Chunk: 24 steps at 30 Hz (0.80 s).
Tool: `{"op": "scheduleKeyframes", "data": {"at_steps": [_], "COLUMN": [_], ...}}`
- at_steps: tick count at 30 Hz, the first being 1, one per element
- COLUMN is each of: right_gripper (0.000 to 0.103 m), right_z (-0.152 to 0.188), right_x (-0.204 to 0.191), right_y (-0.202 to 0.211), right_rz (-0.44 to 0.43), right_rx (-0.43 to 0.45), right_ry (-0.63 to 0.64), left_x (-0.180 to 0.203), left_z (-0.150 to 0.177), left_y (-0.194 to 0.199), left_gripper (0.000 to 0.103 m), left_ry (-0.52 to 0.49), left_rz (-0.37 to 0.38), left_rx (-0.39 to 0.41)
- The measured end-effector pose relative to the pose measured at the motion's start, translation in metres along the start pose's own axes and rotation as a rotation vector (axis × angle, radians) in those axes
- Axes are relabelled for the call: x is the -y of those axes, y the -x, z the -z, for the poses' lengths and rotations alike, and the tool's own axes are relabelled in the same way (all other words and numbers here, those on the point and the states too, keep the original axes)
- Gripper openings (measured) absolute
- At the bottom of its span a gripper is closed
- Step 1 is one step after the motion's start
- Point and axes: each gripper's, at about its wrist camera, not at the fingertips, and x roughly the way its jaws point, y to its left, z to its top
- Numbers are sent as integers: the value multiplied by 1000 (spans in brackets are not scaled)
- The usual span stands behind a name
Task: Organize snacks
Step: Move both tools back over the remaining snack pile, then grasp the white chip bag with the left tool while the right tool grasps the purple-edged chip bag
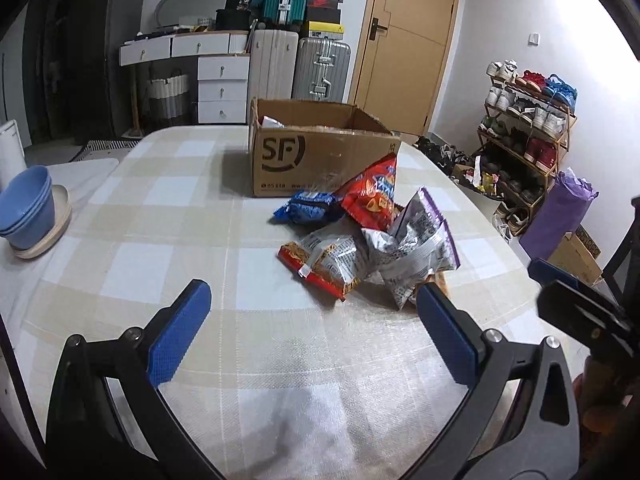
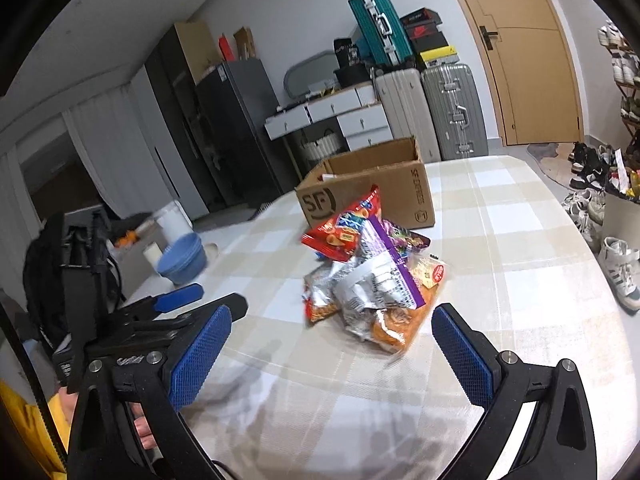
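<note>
My checked-cloth table carries an open SF cardboard box, my landmark. One pale packet already shows inside it; I judge most of the sorting is left. Just in front of the box lies a heap: a red chip bag leaning against it, silver-and-purple bags, a blue cookie pack. My left tongs and right tongs hover nearer me than the heap, both spread wide, gripping nothing.
</note>
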Motion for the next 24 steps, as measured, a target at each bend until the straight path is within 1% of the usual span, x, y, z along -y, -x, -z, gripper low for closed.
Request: {"op": "scheduleKeyframes", "data": {"at_steps": [5, 8, 11, 13, 14, 15, 16, 19, 20, 22, 23, 24], "right_gripper": [102, 102, 102, 98, 92, 82, 77, 67, 62, 59, 52, 49], "right_z": [-11, -18, -24, -27, -27, -25, -23, -18, -17, -14, -12, -11], "right_x": [16, 25, 26, 26, 26, 26, 26, 22, 21, 20, 20, 20], "right_y": [-35, -54, -77, -94, -99, -106, -113, -116, -115, -114, -114, -113], "right_rz": [6, -11, 7, 7, 1, -4, 3, -6, -5, -11, -18, -28], "right_rx": [-26, -37, -70, -107, -125, -149, -169, -174, -176, -174, -178, -176], "right_ry": [14, 7, 44, 59, 59, 58, 57, 80, 90, 97, 94, 91], "left_x": [-5, -8, -12, -15, -16, -17, -19, -22, -24, -26, -27, -27], "left_z": [6, 8, 9, 9, 8, 6, 6, 5, 4, 4, 5, 4], "left_y": [-24, -40, -53, -61, -66, -71, -74, -86, -89, -94, -94, -97], "left_gripper": [103, 103, 103, 103, 103, 103, 103, 103, 103, 103, 103, 103], "left_ry": [18, 27, 34, 39, 42, 45, 46, 53, 58, 60, 59, 59], "left_rz": [13, 13, 15, 13, 13, 15, 14, 4, 4, -2, -6, -8], "left_rx": [-37, -51, -60, -70, -75, -80, -83, -91, -95, -101, -101, -104]}}
